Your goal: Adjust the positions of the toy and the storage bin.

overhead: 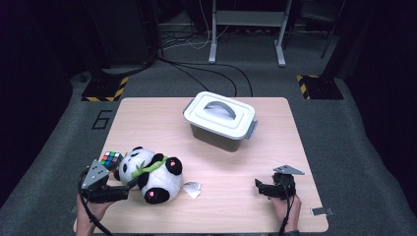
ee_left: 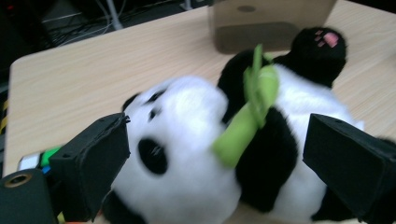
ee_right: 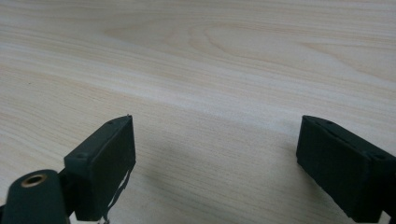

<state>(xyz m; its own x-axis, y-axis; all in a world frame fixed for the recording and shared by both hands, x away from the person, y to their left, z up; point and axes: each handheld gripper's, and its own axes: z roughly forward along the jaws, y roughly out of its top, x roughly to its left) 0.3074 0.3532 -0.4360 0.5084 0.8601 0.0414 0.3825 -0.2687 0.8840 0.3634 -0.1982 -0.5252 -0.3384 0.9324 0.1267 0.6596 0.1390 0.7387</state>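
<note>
A black-and-white plush panda [overhead: 152, 174] with a green bamboo stalk lies on its back at the front left of the wooden table [overhead: 236, 216]. My left gripper [overhead: 129, 187] is open right beside it, pointing at its head. In the left gripper view the panda [ee_left: 201, 154] sits close in front of and between the wide-apart jaws of the left gripper [ee_left: 219, 135], and neither pad presses on it. My right gripper [overhead: 256, 186] rests low at the front right, away from the toy. In its own view the right gripper [ee_right: 215, 135] is open over bare wood.
A colourful puzzle cube [overhead: 111, 159] sits just behind the panda's head, near the left gripper. A grey lidded box with a handle [overhead: 220, 120] stands mid-table toward the back. A white tag [overhead: 193, 189] lies right of the panda. A small metal plate [overhead: 322, 211] lies at the front right corner.
</note>
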